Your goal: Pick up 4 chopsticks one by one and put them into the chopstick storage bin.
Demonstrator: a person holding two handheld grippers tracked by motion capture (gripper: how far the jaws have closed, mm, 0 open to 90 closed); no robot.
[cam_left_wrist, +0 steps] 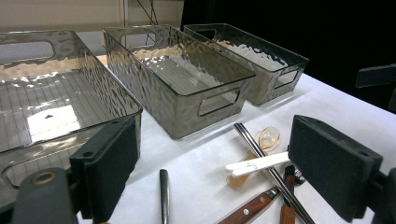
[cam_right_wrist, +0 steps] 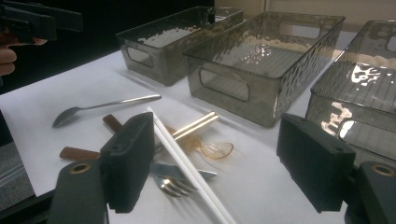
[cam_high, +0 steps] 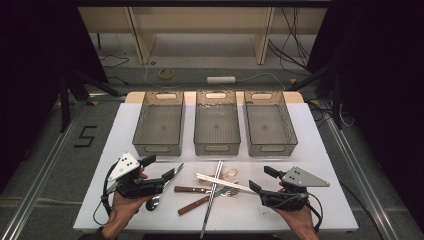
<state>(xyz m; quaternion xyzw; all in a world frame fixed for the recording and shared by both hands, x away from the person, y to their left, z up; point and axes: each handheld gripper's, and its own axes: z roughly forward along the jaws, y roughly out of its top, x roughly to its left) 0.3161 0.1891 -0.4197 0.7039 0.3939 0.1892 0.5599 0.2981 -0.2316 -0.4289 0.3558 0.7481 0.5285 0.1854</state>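
Observation:
A heap of cutlery lies at the front middle of the white table: white chopsticks, metal chopsticks, an amber plastic spoon, a wooden-handled knife, a wooden-handled fork and a metal spoon. My left gripper hovers open at the heap's left, over the metal spoon, jaws empty. At the heap's right my right gripper is open too; in the right gripper view the white chopsticks lie on the table below its jaws, untouched.
Three see-through grey bins stand in a row behind the cutlery: left, middle, right. The table's front edge runs just before my hands. Cables and a power strip lie on the floor beyond.

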